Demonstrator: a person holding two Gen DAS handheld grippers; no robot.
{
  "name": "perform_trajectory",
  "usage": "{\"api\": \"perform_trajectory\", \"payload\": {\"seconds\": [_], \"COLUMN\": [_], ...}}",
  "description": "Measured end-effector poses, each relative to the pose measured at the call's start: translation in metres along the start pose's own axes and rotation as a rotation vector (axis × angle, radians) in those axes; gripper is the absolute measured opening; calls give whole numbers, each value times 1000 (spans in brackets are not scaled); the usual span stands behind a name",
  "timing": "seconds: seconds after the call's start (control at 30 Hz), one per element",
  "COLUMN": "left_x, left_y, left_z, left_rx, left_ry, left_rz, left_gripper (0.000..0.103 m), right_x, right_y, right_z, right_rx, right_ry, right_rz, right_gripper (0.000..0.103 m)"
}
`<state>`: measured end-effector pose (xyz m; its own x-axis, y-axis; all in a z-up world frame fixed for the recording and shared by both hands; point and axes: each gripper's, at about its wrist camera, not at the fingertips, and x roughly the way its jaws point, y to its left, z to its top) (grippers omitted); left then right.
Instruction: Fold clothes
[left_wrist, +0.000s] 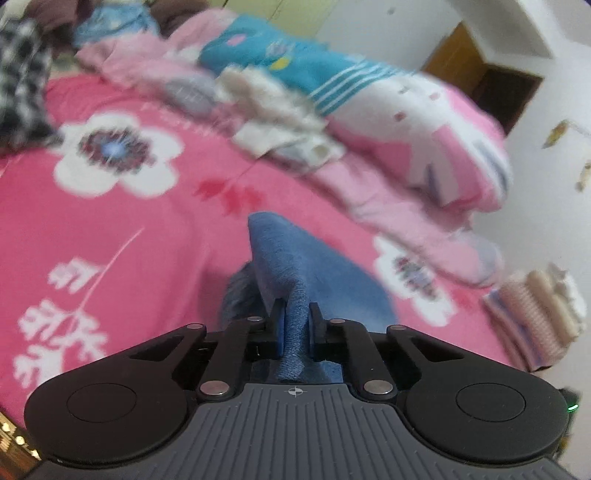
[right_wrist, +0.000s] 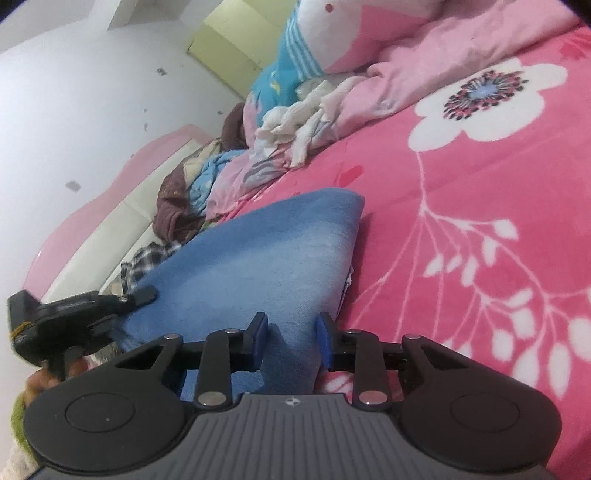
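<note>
A blue garment (left_wrist: 295, 266) lies partly lifted off the pink floral bedspread (left_wrist: 110, 240). My left gripper (left_wrist: 295, 317) is shut on a raised fold of it, the cloth pinched tightly between the pads. In the right wrist view the same blue garment (right_wrist: 266, 251) spreads as a wide sheet toward the far left. There my right gripper (right_wrist: 293, 332) stands at its near edge, a bunched strip of cloth filling the gap between its blue pads. The left gripper (right_wrist: 129, 306) holds the garment's left edge, with a hand partly visible below it.
A pink quilt (left_wrist: 388, 192), a blue striped cushion (left_wrist: 288, 62) and crumpled white cloth (right_wrist: 306, 107) lie along the bed's far side. Brown, blue and checked clothes (right_wrist: 184, 199) pile by the pink headboard (right_wrist: 110, 206). Folded items (left_wrist: 539, 314) sit at the bed's right edge.
</note>
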<state>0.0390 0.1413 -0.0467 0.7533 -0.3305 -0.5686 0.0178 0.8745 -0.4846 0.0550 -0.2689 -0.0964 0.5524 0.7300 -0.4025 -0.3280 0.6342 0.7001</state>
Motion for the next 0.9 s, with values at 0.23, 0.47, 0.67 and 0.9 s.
{"api": "perform_trajectory", "payload": {"seconds": [0.23, 0.47, 0.67, 0.9], "left_x": [8, 30, 37, 42], "left_y": [34, 46, 43, 24], "left_z": [-7, -13, -23, -27], "left_rx": [-147, -215, -246, -232], "left_ry": [62, 168, 176, 215], "left_rz": [-57, -94, -135, -139], "left_gripper": [54, 68, 69, 69], "right_x": [13, 57, 62, 55], "right_y": [-16, -14, -12, -25], "right_z": [11, 29, 31, 39], "right_rx": [75, 79, 73, 115], "right_ry": [85, 231, 237, 220], "right_rz": [2, 63, 78, 133], "right_gripper": [55, 64, 49, 33]}}
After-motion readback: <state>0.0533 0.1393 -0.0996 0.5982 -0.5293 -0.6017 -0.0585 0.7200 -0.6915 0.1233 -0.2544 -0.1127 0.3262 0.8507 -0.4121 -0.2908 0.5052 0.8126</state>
